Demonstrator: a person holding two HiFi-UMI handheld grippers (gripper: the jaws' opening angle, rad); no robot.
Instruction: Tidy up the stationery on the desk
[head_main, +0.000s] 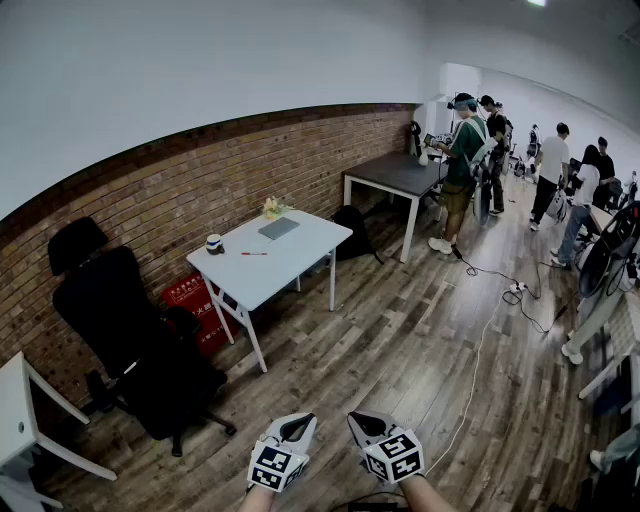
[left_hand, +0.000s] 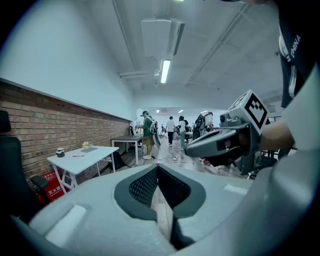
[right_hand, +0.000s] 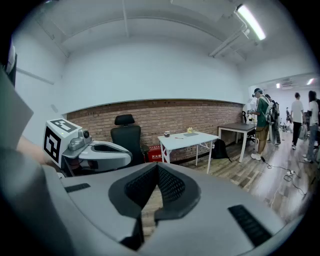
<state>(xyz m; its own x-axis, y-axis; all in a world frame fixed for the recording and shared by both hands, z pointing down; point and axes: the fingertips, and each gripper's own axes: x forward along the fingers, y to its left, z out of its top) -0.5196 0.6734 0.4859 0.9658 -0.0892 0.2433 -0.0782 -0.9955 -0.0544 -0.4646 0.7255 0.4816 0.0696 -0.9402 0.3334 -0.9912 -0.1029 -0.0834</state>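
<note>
White desk (head_main: 288, 256) with the red pen (head_main: 253, 253) stands well apart; left gripper (left_hand: 158, 168) and right gripper (right_hand: 157, 168) hang low, jaws closed on nothing, presumably pending approach.

the desk (head_main: 292, 256) stands against the wall (head_main: 190, 190), chair (head_main: 125, 335) on its left.

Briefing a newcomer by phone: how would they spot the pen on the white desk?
Along the brick wall, right of the black office chair, stands a white desk. The pen lies flat between the small round pot and the flat grey pad, the only thin red thing there.
</note>
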